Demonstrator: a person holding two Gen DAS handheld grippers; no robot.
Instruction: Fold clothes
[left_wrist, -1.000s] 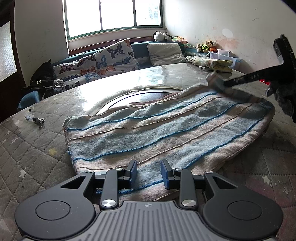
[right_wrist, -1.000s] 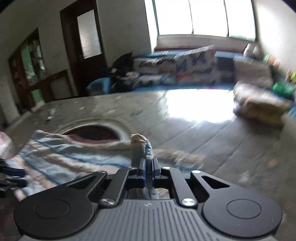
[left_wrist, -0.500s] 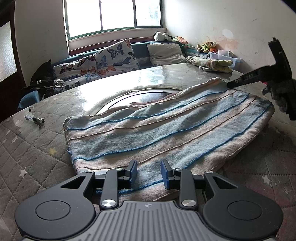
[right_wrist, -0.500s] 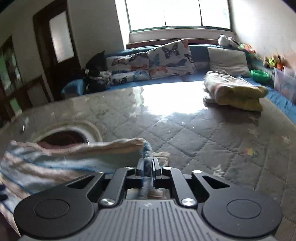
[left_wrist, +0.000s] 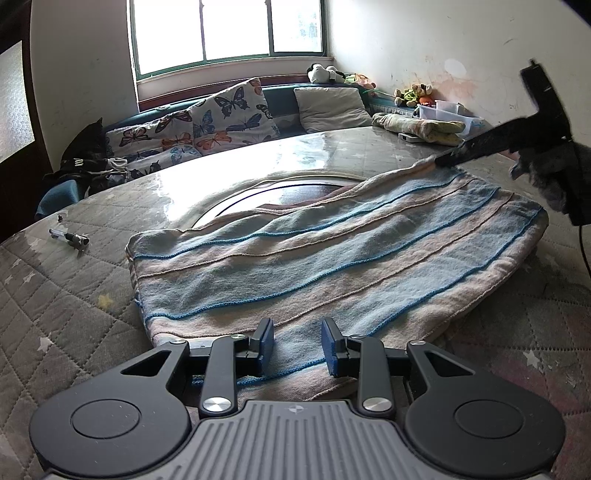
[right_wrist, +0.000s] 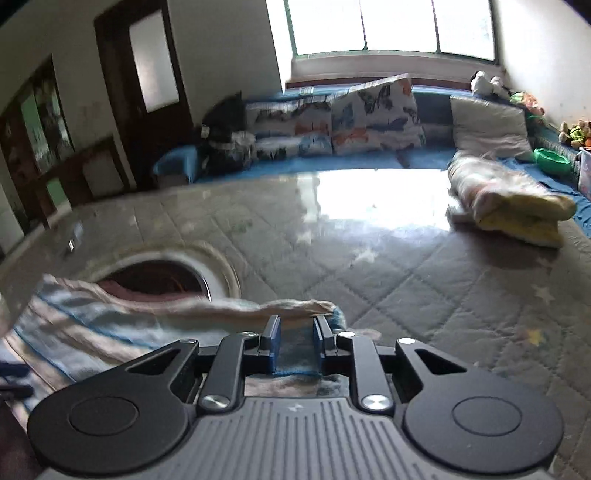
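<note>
A blue-and-beige striped cloth (left_wrist: 332, 251) lies folded over on the quilted table (left_wrist: 55, 295). My left gripper (left_wrist: 297, 345) hovers open over the cloth's near edge, nothing pinched between its blue pads. In the left wrist view my right gripper (left_wrist: 443, 160) reaches in from the right, held by a gloved hand (left_wrist: 554, 177), its tip at the cloth's far right corner. In the right wrist view, my right gripper (right_wrist: 296, 332) has its jaws opening. The cloth (right_wrist: 110, 325) corner lies loose between the pads, low on the table (right_wrist: 406, 288).
A round inset (left_wrist: 280, 192) in the table shows behind the cloth. A small pen-like item (left_wrist: 70, 238) lies at the left. A folded yellowish cloth (right_wrist: 517, 206) sits far right. Butterfly cushions (left_wrist: 207, 122) and a plastic bin (left_wrist: 448, 112) line the bench behind.
My right gripper carried the cloth's far corner outward and down, drawing the top layer flat, and its jaws have parted from a tight pinch. The left gripper stayed still.
</note>
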